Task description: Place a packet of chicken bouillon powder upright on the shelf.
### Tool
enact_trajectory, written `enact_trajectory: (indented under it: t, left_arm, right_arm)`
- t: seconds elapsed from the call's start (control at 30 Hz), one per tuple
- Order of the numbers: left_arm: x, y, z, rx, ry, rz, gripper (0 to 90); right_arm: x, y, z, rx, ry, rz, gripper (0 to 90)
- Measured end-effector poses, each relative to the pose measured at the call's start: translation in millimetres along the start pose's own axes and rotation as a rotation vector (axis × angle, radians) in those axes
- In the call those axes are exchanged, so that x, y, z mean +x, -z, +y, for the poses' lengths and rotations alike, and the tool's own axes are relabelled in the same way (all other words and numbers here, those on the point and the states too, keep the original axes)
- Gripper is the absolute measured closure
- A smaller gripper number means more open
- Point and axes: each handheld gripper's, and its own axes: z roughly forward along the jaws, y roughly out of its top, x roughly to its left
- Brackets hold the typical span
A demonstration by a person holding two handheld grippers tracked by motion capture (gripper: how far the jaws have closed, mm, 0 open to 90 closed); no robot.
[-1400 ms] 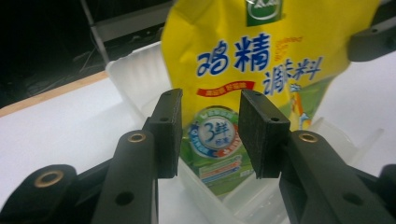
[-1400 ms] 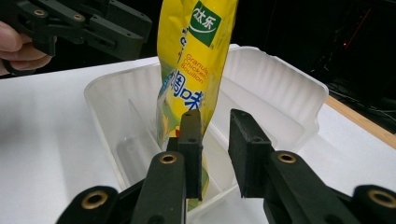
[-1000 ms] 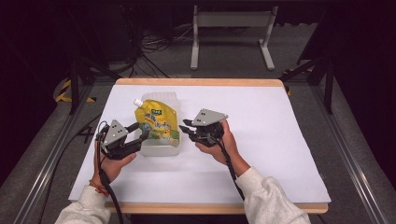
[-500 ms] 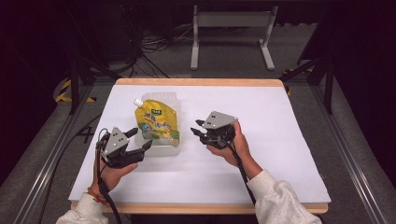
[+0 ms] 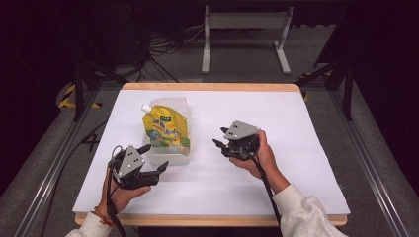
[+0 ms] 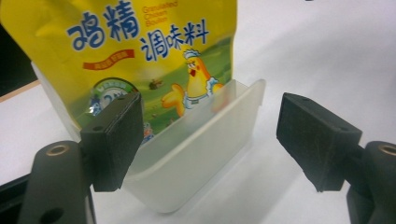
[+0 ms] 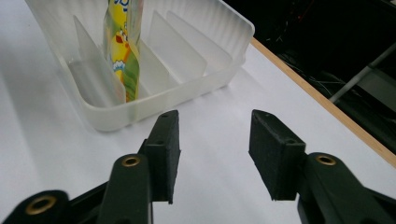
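The yellow chicken-bouillon pouch (image 5: 165, 129) stands in a slot of the translucent divided tray (image 5: 182, 157) on the white surface (image 5: 306, 123), left of centre. The left gripper (image 5: 154, 158) sits just beside the tray's near corner; its fingers (image 6: 114, 140) have just been opening and now stand wide with nothing clamped. In the left gripper view the tray's corner and the pouch's lower front rise in the gap between them, apart from both pads. The right gripper (image 5: 221, 137) is held to the right of the tray, clear of it; its fingers (image 7: 163, 149) have also just been opening, about half spread, and bare surface lies between them in the right gripper view, with the tray further ahead.

The pouch's top and left edge are cut off in the left gripper view, and its small print is unreadable. In the right gripper view the pouch shows edge-on between two dividers, top cropped. From the high view the tray's dividers are hard to make out
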Motion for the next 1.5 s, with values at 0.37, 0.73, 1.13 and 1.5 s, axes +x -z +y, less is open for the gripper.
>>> enact_trajectory:
  t: [0.37, 0.73, 1.13, 1.5]
  left_arm:
    - [-12.2, -5.8, 0.3, 0.009, -0.015, -0.025, 19.0]
    - [-28.4, -12.7, -0.8, 0.037, -0.044, -0.076, 17.2]
    - [-41.3, -23.6, -8.4, 0.109, -0.085, -0.123, 15.0]
    - [-48.5, -32.2, -19.0, 0.170, -0.125, -0.151, 14.1]
  right_arm:
    - [-4.6, 17.3, -17.2, 0.032, 0.022, -0.036, 45.5]
    - [-7.6, 33.9, -39.5, 0.068, 0.017, -0.054, 36.6]
    - [-15.0, 54.7, -68.2, 0.102, 0.004, -0.096, 28.4]
    - [-22.8, 76.4, -101.7, 0.134, -0.032, -0.136, 21.2]
